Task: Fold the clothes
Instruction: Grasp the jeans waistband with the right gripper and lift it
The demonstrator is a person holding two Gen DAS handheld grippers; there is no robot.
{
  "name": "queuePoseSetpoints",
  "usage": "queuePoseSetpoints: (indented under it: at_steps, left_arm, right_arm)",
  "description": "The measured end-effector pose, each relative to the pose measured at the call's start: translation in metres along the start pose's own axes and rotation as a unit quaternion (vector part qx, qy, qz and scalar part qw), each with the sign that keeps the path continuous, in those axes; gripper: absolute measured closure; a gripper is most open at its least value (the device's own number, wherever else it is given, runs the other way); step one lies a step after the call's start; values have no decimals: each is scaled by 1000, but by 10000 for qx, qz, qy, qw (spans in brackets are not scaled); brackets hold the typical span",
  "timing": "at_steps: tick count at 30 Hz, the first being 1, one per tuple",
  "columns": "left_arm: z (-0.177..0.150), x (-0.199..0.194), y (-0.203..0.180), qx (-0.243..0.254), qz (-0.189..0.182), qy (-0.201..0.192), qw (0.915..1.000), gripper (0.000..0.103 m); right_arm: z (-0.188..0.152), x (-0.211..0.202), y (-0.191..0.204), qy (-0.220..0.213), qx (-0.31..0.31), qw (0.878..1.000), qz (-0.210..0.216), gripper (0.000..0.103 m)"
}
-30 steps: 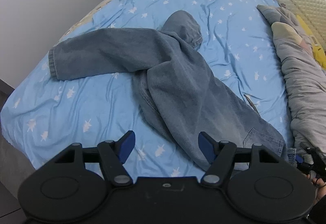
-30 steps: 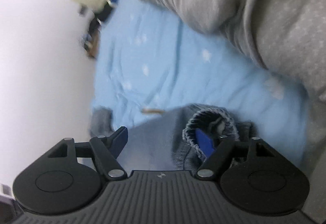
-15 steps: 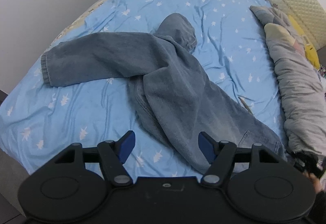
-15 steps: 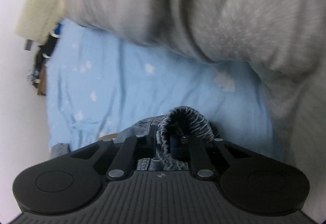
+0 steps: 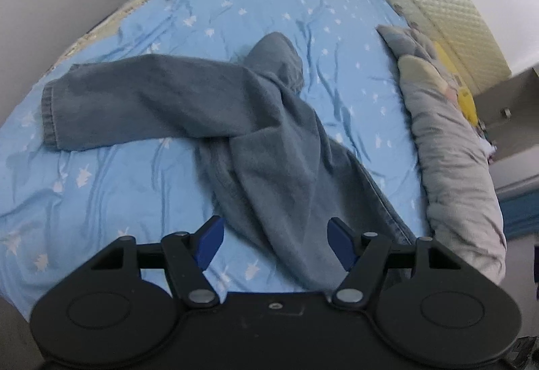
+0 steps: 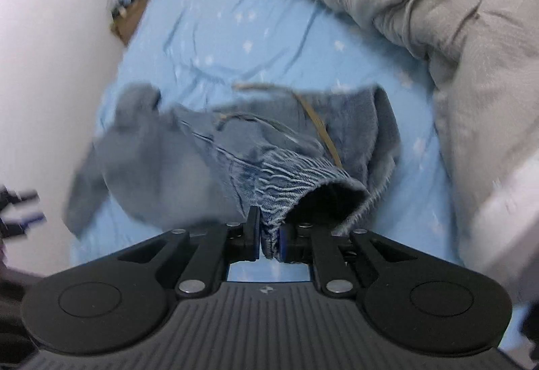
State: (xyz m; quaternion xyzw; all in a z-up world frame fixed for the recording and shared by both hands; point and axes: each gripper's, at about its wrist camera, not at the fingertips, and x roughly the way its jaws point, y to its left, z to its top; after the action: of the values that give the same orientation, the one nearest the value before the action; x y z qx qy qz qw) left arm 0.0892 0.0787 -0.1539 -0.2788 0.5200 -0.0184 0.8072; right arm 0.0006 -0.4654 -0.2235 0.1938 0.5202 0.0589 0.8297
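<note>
**A thin grip on the cuff, with one sleeve not yet gathered**

The main risk, as I judge it, is that the denim slips out of the right tool (image 6: 271,243). Its two fingers are pressed nearly together on only a narrow pinch of the ribbed sleeve cuff (image 6: 303,181) of the denim hooded jacket (image 5: 269,147), and the rest of the cuff opening hangs free beside the grip. The jacket looks heavy, so a fast pull could draw the fabric out, or drag the whole garment across the bed sheet (image 5: 101,188) without making any fold.

A second risk is the grey duvet (image 6: 438,20), which lies bunched just beside the jacket on the side of the held cuff — the sleeve could catch on it. A tan drawstring (image 6: 318,127) lies loose over the denim near the cuff and may be trapped inside the fold.

The left tool (image 5: 274,240) is wide open and holds nothing; it hangs above the lower part of the jacket, not touching it as far as I can tell. The jacket itself lies on the bed, crumpled — its hood (image 5: 279,57) points away from the left tool, and its other sleeve (image 5: 134,97) is stretched out sideways from the hood, well apart from the held cuff.
</note>
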Motion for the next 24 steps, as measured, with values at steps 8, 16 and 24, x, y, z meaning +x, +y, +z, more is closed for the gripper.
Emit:
queuePoseSetpoints:
  at_steps: [8,16,24]
  left_arm:
    - [-14,-15,27,129,-193,188,9996,39]
    - [-19,-19,12,179,108,101,9997,39]
    - [-30,-7,-19,212,284,121,9993,39]
  right_arm:
    - [-58,16,10,540,-766,9925,-783,93]
    - [-74,38,-49,725,-782,9856,-1310,91]
    - [-69,34,-98,244,562,9938,-932,85]
